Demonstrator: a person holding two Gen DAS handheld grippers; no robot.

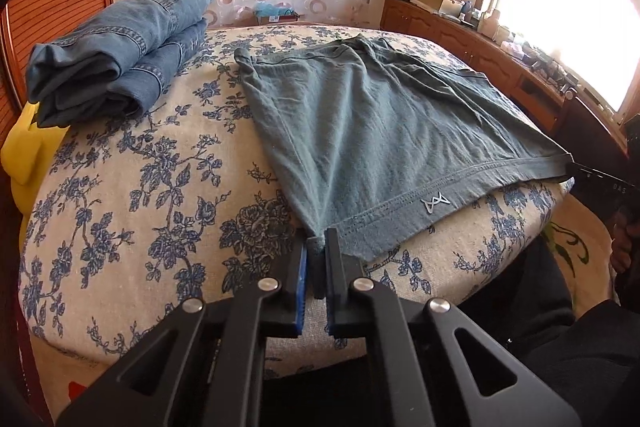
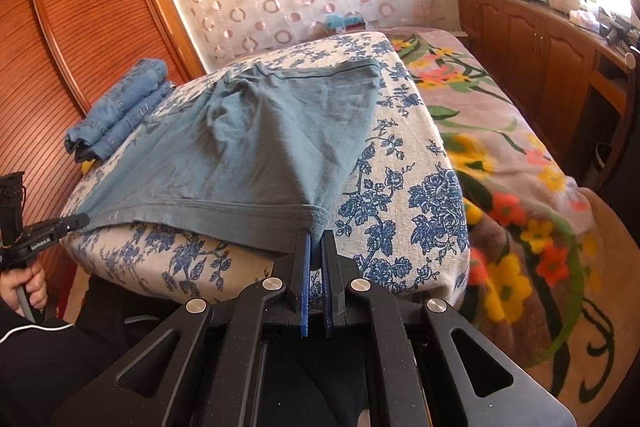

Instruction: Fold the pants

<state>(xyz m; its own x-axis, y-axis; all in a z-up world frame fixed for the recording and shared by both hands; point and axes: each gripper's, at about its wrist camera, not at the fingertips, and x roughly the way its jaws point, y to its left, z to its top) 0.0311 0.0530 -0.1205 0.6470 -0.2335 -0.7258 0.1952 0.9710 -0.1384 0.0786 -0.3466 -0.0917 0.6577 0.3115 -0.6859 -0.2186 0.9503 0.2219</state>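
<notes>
1. Left wrist view: the left gripper (image 1: 316, 251) is pinched on the near left corner of the grey-green pants (image 1: 372, 115), a nub of hem cloth showing between its blue pads. The pants lie flat on the floral-covered surface (image 1: 140, 187) and stretch away from the jaws toward the far side. The near hem (image 1: 440, 195), with a small pale logo (image 1: 435, 205), runs off to the right, where the right gripper (image 1: 576, 167) meets the far corner at the frame's edge. A stack of folded jeans (image 1: 120, 55) sits far left, well apart from the pants.

2. Right wrist view: the right gripper (image 2: 316, 239) is closed narrowly on the near right corner of the pants (image 2: 256, 139) — cloth is caught between the pads. The hem runs left from here to the left gripper (image 2: 76, 221), held in a hand (image 2: 32, 287) at the frame's left edge; whether its jaws are closed cannot be read in this view. The jeans (image 2: 120, 107) lie far left.

3. The relation that counts: both grippers hold opposite ends of the same near edge, and the cloth extends away from both toward the far side. I judge the coming fold to be a carry of this near edge over to the far edge — both arms are equally placed, so they should travel together to keep the hem taut and square.
</notes>
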